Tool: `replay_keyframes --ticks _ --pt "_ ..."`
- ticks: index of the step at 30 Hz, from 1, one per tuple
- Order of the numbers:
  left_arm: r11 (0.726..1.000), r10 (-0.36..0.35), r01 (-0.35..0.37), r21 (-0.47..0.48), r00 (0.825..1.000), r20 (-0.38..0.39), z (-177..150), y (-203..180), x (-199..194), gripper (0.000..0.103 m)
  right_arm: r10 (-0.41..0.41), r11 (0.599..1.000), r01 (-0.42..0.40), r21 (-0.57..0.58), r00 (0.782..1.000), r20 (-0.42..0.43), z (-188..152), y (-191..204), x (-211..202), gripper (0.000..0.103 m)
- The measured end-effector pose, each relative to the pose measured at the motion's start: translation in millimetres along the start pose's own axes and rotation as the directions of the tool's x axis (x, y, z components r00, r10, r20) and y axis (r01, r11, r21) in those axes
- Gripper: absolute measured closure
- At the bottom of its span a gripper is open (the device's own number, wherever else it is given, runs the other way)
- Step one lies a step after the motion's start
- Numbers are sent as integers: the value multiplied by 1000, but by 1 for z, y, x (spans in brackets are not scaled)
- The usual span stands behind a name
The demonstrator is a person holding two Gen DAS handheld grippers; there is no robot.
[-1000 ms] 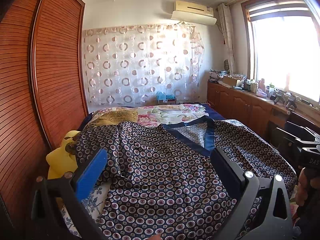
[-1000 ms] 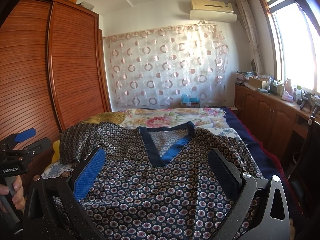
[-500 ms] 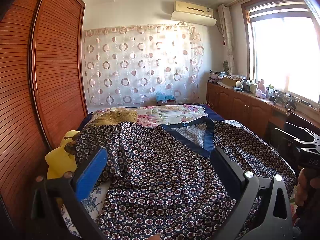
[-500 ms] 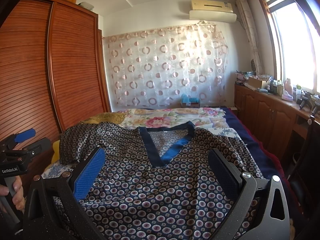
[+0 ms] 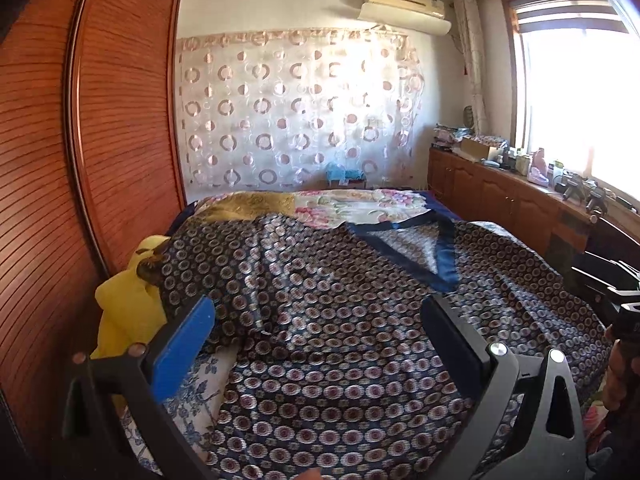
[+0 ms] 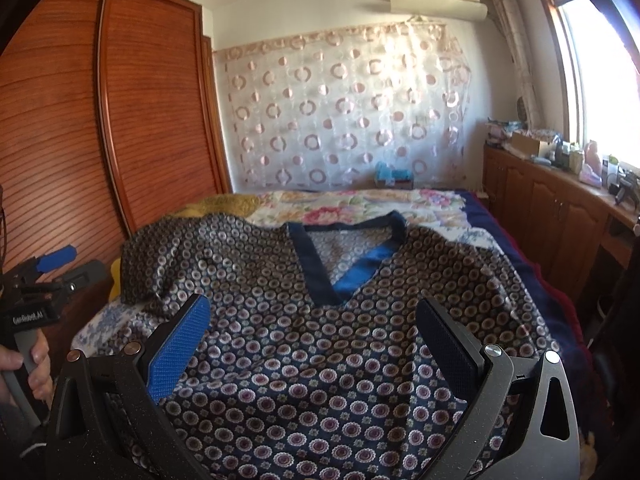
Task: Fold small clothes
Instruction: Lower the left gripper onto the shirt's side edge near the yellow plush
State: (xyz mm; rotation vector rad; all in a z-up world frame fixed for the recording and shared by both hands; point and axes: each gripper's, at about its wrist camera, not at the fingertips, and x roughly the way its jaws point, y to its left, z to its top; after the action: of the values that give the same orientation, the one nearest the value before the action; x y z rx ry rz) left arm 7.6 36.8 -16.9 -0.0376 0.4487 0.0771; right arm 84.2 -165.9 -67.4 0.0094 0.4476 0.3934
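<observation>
wooden wardrobe (image 6: 120, 120), floral bedspread (image 6: 360, 204), curtain (image 6: 340, 112)

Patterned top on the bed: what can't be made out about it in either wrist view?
- Hem of the patterned top: cut off by the bottom edge and both grippers' frames, both views.
- Its sleeve nearest the wardrobe: bunched, so its shape is unclear.
- Yellow item beside it: partly under the sleeve, left wrist view; unidentifiable.
- Bed under the top: hidden.

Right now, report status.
Left gripper open, right gripper open, both empty. Shirt spread flat on bed, unfolded. Left sleeve bunched.
</observation>
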Motion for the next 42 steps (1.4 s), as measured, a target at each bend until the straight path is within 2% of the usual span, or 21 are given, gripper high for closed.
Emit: replay_keyframes --ticks 8,15,22,25,26,29,34,37,40,42 --pt "998 45 -46 -31 998 -42 -13 42 20 0 29 999 -32 -36 997 -77 -15 1 33 0" --pt "997 66 -69 -40 995 -77 -18 82 34 0 40 993 -60 -106 983 -179 -29 15 70 0" --pt "997 60 -66 -42 989 -138 -23 122 56 0 35 986 -71 -152 973 -228 -33 22 90 0" --pt "997 22 -36 -70 981 -193 -28 140 74 1 28 983 -69 -168 971 -236 -35 24 96 0" --pt "997 7 -24 -78 977 -215 -30 143 81 5 26 983 -68 -171 971 -239 -36 24 98 0" --pt "994 -49 23 -103 966 -256 -35 148 97 7 26 983 -70 -170 968 -248 -39 24 103 0" --pt "996 -30 0 -91 945 -326 -42 151 127 9 36 985 -79 -156 965 -258 -41 22 107 0" --pt "994 -64 30 -102 935 -350 -44 155 139 10 45 988 -83 -132 963 -265 -41 18 109 0" --pt "990 -92 45 -131 922 -375 -46 163 150 16 49 990 -80 -112 965 -256 -42 15 108 0" --pt "988 -103 51 -144 917 -387 -48 168 154 26 51 991 -80 -111 967 -250 -42 15 106 0"
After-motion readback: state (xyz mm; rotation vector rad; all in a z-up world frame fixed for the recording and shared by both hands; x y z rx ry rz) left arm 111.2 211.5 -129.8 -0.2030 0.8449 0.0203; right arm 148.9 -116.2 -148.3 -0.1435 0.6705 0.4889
